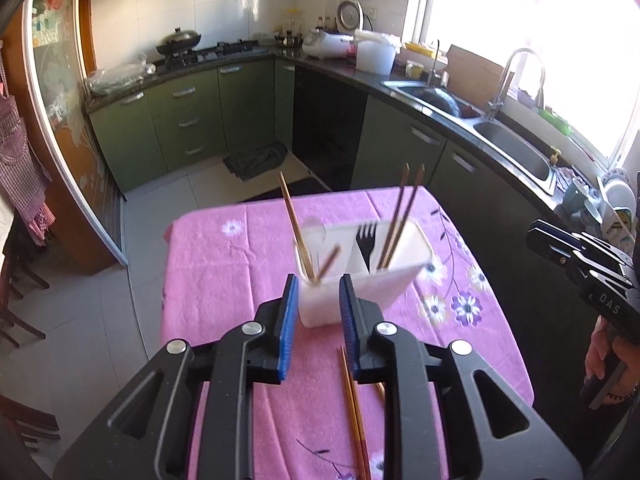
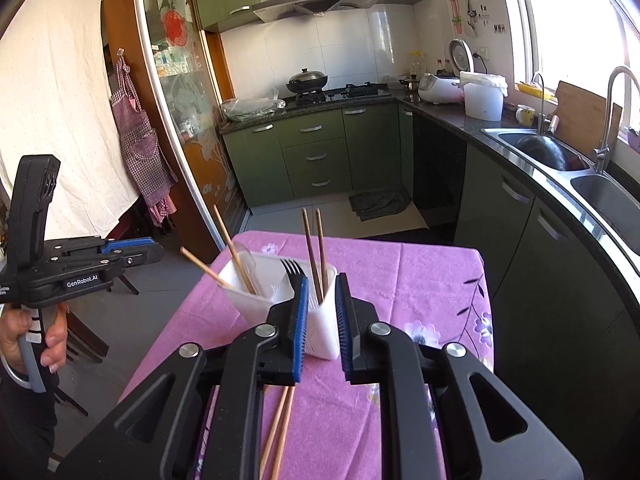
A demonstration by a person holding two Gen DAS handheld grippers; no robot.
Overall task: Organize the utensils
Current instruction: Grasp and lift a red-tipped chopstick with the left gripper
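A white divided utensil holder [image 1: 360,286] [image 2: 248,304] stands on the pink flowered tablecloth [image 1: 224,280] [image 2: 400,280]. Brown chopsticks [image 1: 404,216] [image 2: 314,248] and a black fork [image 1: 366,240] [image 2: 292,268] stand in it. A loose pair of chopsticks [image 1: 352,412] [image 2: 280,428] lies on the cloth near the front edge. My left gripper [image 1: 319,284] hovers just in front of the holder, open by a narrow gap with nothing between its blue pads. My right gripper [image 2: 322,284] hovers before the holder's right end, also narrowly open and empty.
Green cabinets and a dark counter with a double sink [image 1: 512,148] [image 2: 600,192] run along the right, close to the table's edge. A gas hob with a wok [image 2: 308,80] is at the back. A hand [image 2: 52,344] holds the left gripper's handle. Tiled floor surrounds the table.
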